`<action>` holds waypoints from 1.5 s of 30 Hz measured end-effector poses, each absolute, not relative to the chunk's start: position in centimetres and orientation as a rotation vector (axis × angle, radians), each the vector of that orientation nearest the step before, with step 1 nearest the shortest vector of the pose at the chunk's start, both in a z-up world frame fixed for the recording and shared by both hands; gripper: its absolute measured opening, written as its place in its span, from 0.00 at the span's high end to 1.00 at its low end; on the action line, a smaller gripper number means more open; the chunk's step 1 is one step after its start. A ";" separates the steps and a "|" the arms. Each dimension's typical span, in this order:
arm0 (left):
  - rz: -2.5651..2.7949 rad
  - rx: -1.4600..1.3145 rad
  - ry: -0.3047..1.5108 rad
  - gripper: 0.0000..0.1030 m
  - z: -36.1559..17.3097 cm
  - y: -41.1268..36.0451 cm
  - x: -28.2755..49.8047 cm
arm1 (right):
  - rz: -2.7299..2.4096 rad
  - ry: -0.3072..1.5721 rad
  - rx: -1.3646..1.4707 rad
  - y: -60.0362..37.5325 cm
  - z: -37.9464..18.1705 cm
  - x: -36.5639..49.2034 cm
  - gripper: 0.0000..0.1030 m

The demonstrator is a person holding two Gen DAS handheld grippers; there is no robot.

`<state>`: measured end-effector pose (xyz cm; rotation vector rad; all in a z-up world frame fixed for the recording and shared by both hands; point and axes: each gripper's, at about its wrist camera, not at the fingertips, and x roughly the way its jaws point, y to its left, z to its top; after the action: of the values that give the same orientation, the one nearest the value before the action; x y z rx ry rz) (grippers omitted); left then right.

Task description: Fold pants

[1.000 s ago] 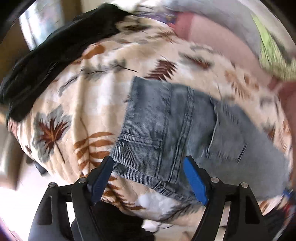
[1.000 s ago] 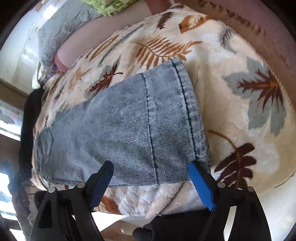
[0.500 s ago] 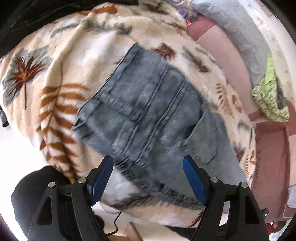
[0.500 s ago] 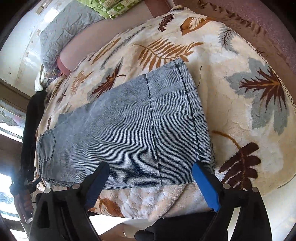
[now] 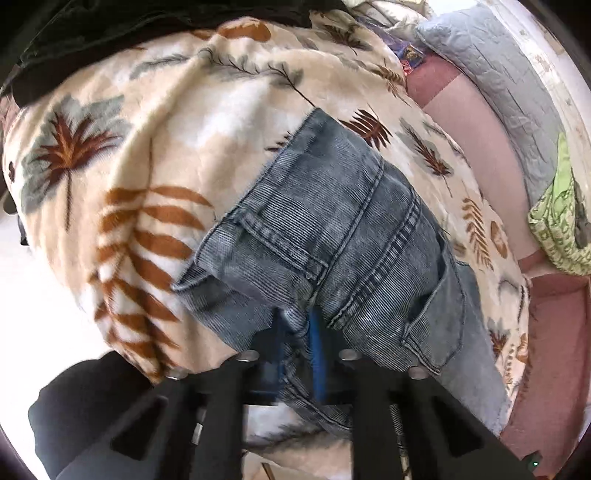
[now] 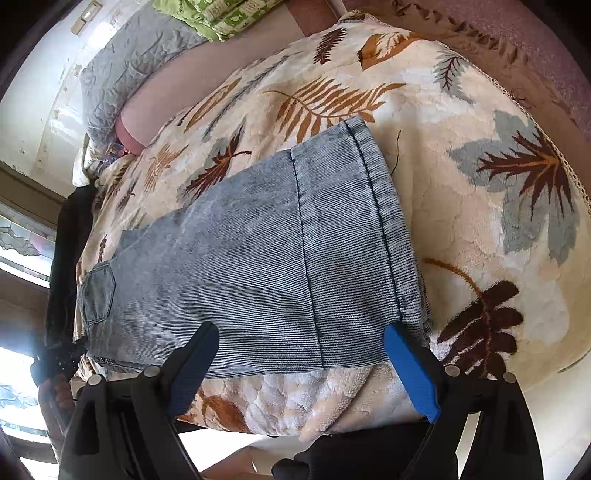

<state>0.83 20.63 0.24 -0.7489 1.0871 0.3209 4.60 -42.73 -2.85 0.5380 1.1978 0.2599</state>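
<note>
Grey-blue denim pants (image 5: 351, 236) lie flat on a cream leaf-print blanket (image 5: 155, 155). In the left wrist view I see the waistband end with its pockets. My left gripper (image 5: 299, 347) is shut on the waistband edge, which bunches up between the blue pads. In the right wrist view the leg end of the pants (image 6: 295, 258) lies flat, hem to the right. My right gripper (image 6: 306, 362) is open, its fingers straddling the near edge of the leg, just above it.
The blanket covers a pink bed (image 5: 472, 122). A grey quilted pillow (image 5: 517, 85) and a green patterned cloth (image 5: 561, 229) lie at the bed's far side. A black garment (image 5: 110, 26) lies at the blanket's far edge. The near bed edge (image 6: 295, 413) runs below the grippers.
My left gripper moved onto the waistband and closed on it. My right gripper stayed open and shifted slightly closer to the leg's near edge.
</note>
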 end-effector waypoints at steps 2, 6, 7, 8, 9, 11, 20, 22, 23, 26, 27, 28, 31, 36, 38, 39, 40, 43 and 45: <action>0.328 -0.731 1.076 0.91 0.6 20.6 0.4 | 0.259 1.204 0.524 -42.6 -2.8 4.7 0.10; 0.355 -0.562 0.993 0.91 3.1 18.5 -1.8 | 0.260 1.217 0.492 -42.3 -2.8 4.8 0.10; 0.366 -0.519 0.997 0.91 3.1 17.8 -2.1 | 0.258 1.221 0.483 -42.2 -2.9 4.9 0.10; 0.375 -0.505 1.017 0.91 2.4 17.7 -1.9 | 0.256 1.226 0.478 -42.1 -2.9 4.9 0.10; 0.381 -0.510 1.050 0.87 1.5 17.9 -1.6 | 0.255 1.233 0.469 -41.9 -2.9 5.0 0.09; 0.366 -0.591 1.111 0.84 -0.4 19.0 -1.1 | 0.256 1.250 0.437 -41.4 -2.9 5.2 0.07; 0.323 -0.515 0.877 0.62 8.0 19.4 -3.4 | 0.254 1.134 0.437 -39.8 2.3 6.1 0.08; 0.285 -0.451 0.804 0.56 9.5 18.2 -2.1 | 0.325 1.075 0.398 -37.3 4.7 7.5 0.08; 0.273 -0.407 0.782 0.52 9.7 17.4 -0.7 | 0.375 1.038 0.358 -35.2 6.1 8.5 0.08; 0.295 -0.322 0.848 0.48 6.8 16.4 3.2 | 0.504 0.988 0.236 -28.4 8.5 11.7 0.15; 0.318 -0.306 0.898 0.48 5.3 16.3 4.0 | 0.541 0.994 0.203 -26.1 8.6 12.8 0.21; 0.340 -0.295 0.951 0.48 3.6 16.3 4.7 | 0.567 1.006 0.167 -23.8 8.6 14.1 0.24; 0.335 -0.323 0.971 0.45 -0.1 17.6 4.3 | 0.633 1.055 0.051 -16.4 7.5 18.6 0.32; 0.321 -0.281 0.957 0.44 -0.1 17.3 4.3 | 0.693 1.181 -0.068 -8.0 3.1 24.2 0.41; 0.311 -0.276 0.947 0.44 -0.1 17.3 4.1 | 0.709 1.250 -0.103 -5.7 1.0 25.3 0.59; 0.308 -0.271 0.942 0.44 -0.1 17.1 4.0 | 0.726 1.279 -0.136 -4.6 0.1 25.4 0.82; 0.305 -0.268 0.938 0.44 0.0 17.2 3.7 | 0.735 1.281 -0.156 -4.1 -0.1 25.2 0.91; 0.288 -0.280 0.933 0.44 -0.3 17.2 3.5 | 0.698 1.161 -0.312 -2.7 1.8 22.8 0.97; 0.282 -0.296 0.930 0.44 -0.3 17.4 3.6 | 0.659 1.061 -0.367 -2.5 3.2 21.5 0.97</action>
<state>3.57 17.43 -0.31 -0.2955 0.9302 0.2816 21.49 -2.54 3.24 -0.3673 1.0613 0.6591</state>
